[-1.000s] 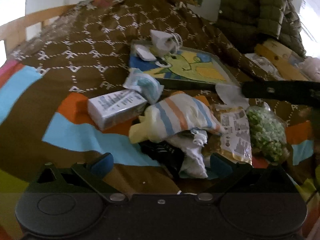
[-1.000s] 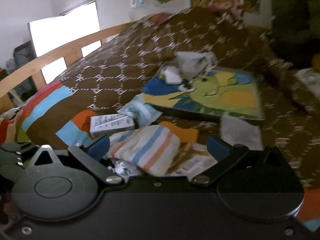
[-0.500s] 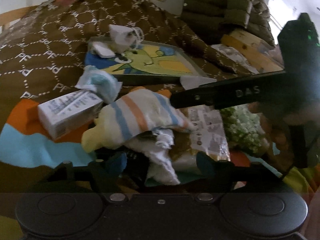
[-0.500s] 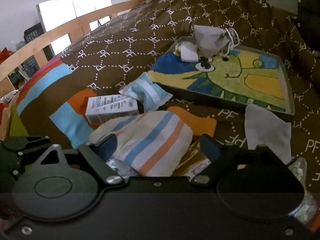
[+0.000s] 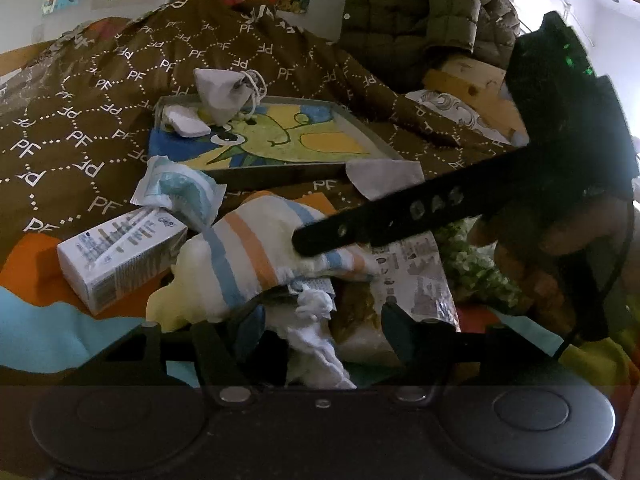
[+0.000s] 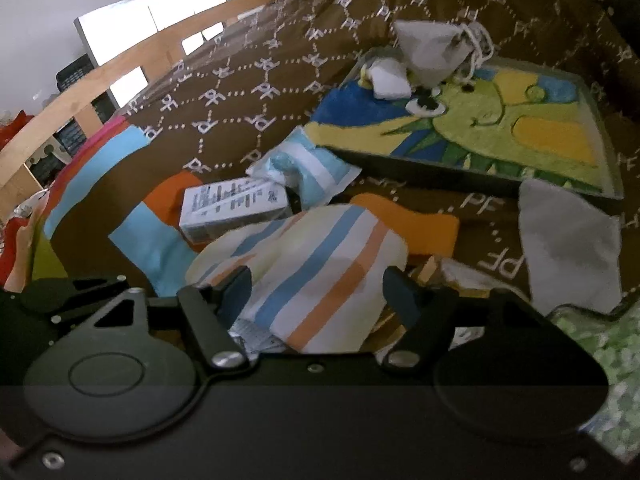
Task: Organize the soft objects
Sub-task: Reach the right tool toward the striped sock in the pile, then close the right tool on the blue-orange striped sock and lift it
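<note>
A cream cloth with blue and orange stripes (image 6: 320, 276) lies on top of a pile on the brown bedspread. My right gripper (image 6: 318, 292) straddles it, jaws closing, pads at its flanks. In the left wrist view one right finger (image 5: 380, 216) reaches in from the right, its tip resting on the striped cloth (image 5: 248, 256). My left gripper (image 5: 322, 332) is low in front of the pile. Its jaws are closing around a crumpled white cloth (image 5: 316, 308), with gaps on both sides. A metal tray (image 5: 280, 172) with a cartoon picture holds a grey drawstring pouch (image 5: 218, 92).
A white printed box (image 5: 116, 256) and a blue-white packet (image 5: 180, 192) lie left of the pile. A grey cloth (image 5: 384, 176), a printed packet (image 5: 416, 272) and a bag of green bits (image 5: 472, 268) lie right. An olive quilted jacket (image 5: 420, 8) hangs behind; a wooden rail (image 6: 100, 92) runs left.
Both grippers have narrowed their jaws. The right one came down over the striped cloth, its finger now crossing the left view. The left one moved closer to the pile.
</note>
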Motion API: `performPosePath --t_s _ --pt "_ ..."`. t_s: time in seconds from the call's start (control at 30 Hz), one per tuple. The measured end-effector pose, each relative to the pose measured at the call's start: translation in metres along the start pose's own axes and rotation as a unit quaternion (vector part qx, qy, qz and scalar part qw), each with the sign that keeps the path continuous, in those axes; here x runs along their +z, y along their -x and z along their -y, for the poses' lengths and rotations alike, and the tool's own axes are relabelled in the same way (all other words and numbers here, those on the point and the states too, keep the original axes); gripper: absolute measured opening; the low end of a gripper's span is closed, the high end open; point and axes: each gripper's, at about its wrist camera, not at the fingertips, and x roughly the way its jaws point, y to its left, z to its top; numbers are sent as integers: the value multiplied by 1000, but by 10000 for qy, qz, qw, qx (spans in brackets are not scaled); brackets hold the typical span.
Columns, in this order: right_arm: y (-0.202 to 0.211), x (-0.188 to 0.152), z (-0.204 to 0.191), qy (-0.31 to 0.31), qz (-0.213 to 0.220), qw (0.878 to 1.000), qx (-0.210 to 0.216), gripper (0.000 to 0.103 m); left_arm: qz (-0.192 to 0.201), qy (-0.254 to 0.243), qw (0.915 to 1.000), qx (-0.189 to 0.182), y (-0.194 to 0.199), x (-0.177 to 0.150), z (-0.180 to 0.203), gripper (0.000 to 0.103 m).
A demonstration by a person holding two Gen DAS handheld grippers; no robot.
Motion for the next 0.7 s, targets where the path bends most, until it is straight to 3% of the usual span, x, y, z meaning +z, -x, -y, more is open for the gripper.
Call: performPosePath --t_s 0.23,0.4,0.53,0.7 --pt "-13 -6 -9 45 -185 9998 79 38 4 44 10000 -22 1 0 -2 66" --pt "-17 -10 -14 80 -254 9996 117 13 -18 82 10000 -49 -1 1 -4 66" --pt "-14 -10 -13 15 -200 9997 142 7 -29 85 9999 -64 -2 1 -4 65" --pt "-5 -8 -17 180 39 9998 7 0 -128 147 9997 -141 -6 1 -7 47"
